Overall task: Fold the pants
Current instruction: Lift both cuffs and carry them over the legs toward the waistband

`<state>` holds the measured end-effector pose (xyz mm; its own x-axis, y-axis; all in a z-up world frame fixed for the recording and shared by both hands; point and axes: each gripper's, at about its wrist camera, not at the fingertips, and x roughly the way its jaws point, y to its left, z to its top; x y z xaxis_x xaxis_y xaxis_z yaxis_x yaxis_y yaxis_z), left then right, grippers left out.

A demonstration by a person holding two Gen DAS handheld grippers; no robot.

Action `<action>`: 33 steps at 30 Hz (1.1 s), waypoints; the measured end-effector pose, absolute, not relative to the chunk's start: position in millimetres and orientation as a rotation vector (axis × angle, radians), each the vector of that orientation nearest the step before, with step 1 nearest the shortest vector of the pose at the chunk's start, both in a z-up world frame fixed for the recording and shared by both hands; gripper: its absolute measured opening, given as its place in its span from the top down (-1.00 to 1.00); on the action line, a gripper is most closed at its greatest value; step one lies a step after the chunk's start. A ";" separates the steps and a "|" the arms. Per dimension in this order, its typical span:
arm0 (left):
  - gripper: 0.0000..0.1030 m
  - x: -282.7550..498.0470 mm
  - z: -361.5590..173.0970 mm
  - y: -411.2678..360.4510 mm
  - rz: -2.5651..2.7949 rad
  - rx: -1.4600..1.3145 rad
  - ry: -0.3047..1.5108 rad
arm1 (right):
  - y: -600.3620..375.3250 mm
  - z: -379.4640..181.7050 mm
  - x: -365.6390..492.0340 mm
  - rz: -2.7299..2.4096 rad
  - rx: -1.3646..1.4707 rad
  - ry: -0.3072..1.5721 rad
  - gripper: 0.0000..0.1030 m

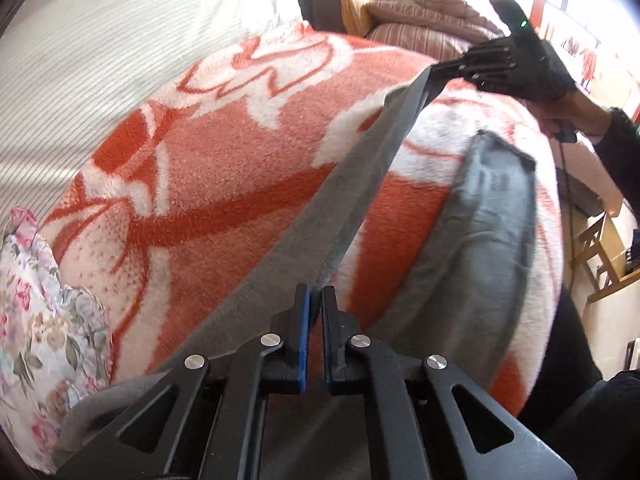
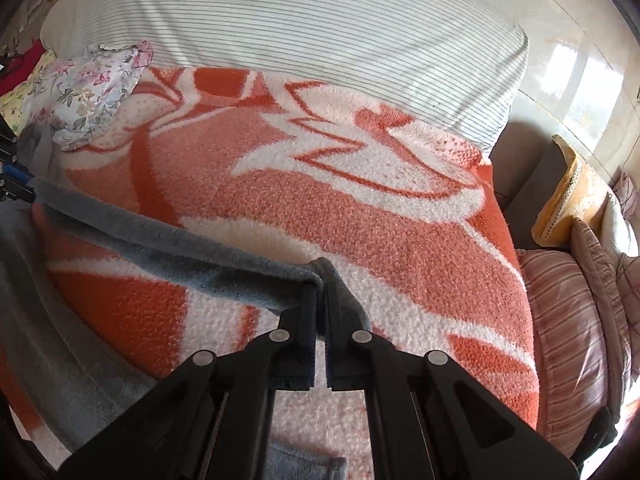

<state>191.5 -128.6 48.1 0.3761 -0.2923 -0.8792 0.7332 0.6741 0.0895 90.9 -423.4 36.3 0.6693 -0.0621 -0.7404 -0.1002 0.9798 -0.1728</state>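
Above fuzzy orange blanket [image 2: 280, 208], both grippers stretch plush grey pants [image 2: 168, 248].

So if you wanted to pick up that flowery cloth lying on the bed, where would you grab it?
Probably the floral cloth's ruffled far edge, which stands up off the striped sheet, so one finger could slip under it. Come from the sheet side; the gray pants and the left gripper crowd the other side.
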 end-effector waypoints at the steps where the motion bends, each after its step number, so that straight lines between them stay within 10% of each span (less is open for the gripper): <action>1: 0.94 182.4 54.2 -127.6 -0.706 0.500 0.968 | -422.2 37.6 84.3 0.021 -0.208 0.836 0.93; 10: 0.81 126.7 46.3 -140.6 -0.701 0.559 0.900 | -406.6 28.4 17.1 0.028 -0.220 0.846 0.93; 12: 0.59 131.0 39.2 -143.9 -0.676 0.631 0.872 | -405.5 25.9 10.0 0.034 -0.208 0.862 0.93; 14: -0.31 140.4 28.8 -146.4 -0.675 0.693 0.864 | -405.8 24.9 6.0 0.037 -0.192 0.866 0.93; 15: -0.36 143.8 23.9 -146.9 -0.685 0.711 0.863 | -406.4 24.6 4.4 0.037 -0.177 0.866 0.93; 21: -0.30 175.2 -26.9 -159.7 -0.657 0.878 0.929 | -410.5 28.0 3.6 0.038 -0.107 0.849 0.93; 24: 0.84 198.3 -50.3 -159.8 -0.604 0.882 1.028 | -413.6 31.1 3.7 0.044 -0.084 0.841 0.93; 33: 0.94 168.0 32.9 -135.2 -0.608 0.619 0.933 | -423.9 42.0 2.8 -0.010 -0.103 0.808 0.93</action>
<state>168.0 -135.2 32.9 0.4597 -0.2045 -0.8642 0.7078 0.6722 0.2174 2.8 -423.9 42.0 0.6909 -0.0484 -0.7214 -0.0300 0.9950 -0.0955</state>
